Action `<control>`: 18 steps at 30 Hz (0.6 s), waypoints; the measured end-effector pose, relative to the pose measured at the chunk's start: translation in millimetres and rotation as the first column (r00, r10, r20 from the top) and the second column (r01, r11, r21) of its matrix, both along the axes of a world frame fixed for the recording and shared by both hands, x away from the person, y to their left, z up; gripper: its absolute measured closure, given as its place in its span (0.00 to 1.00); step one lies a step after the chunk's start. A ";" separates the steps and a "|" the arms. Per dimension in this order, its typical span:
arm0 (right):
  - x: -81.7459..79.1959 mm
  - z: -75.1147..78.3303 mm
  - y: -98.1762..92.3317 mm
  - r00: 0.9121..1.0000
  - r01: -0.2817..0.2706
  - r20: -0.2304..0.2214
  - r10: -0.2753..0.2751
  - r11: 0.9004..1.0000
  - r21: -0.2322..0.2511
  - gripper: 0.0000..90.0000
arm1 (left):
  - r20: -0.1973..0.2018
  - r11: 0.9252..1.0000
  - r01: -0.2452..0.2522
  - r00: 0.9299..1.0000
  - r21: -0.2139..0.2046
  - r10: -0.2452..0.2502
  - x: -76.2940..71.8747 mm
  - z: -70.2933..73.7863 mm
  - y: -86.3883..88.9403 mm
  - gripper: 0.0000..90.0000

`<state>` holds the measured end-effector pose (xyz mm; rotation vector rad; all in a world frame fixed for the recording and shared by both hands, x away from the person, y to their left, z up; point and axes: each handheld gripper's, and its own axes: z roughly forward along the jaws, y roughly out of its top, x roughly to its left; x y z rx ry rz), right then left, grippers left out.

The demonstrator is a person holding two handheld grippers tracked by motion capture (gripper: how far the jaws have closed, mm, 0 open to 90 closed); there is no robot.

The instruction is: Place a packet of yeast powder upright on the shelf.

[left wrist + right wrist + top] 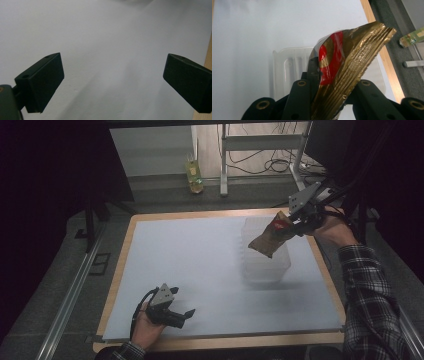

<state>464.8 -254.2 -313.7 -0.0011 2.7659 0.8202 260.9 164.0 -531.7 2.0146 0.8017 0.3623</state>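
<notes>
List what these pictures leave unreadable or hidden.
- Print on the gold and red packet: right gripper view, creased and cut off by the bottom edge.
- Inside of the clear plastic container: high view, the packet held by the right gripper hangs across it.
- Bottle on the floor: high view, too small and dim to read.
- Left gripper: open over the mat.

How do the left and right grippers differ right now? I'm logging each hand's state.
The left gripper has its jaws wide apart with nothing between them; the right gripper is shut on a crinkled gold and red foil snack bag. The left one sits low at the near edge of the pale blue table mat; the right one is raised over the clear plastic container. Both are black, hand-held and cabled.
</notes>
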 end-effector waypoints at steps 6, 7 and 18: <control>1.1 0.6 2.3 0.999 -0.023 0.022 0.023 1.000 -0.015 0.83 | 0.000 1.000 0.001 1.000 0.000 -0.001 -0.1 0.0 -0.1 0.04; 1.0 1.0 3.0 0.999 -0.022 0.029 0.022 1.000 -0.014 0.83 | -0.001 1.000 0.001 1.000 0.000 -0.001 -0.1 0.0 -0.1 0.04; 4.3 -11.9 7.0 0.996 -0.079 -0.037 0.076 0.995 -0.065 0.83 | -0.009 1.000 0.007 1.000 0.007 -0.007 0.1 -0.7 -0.5 0.04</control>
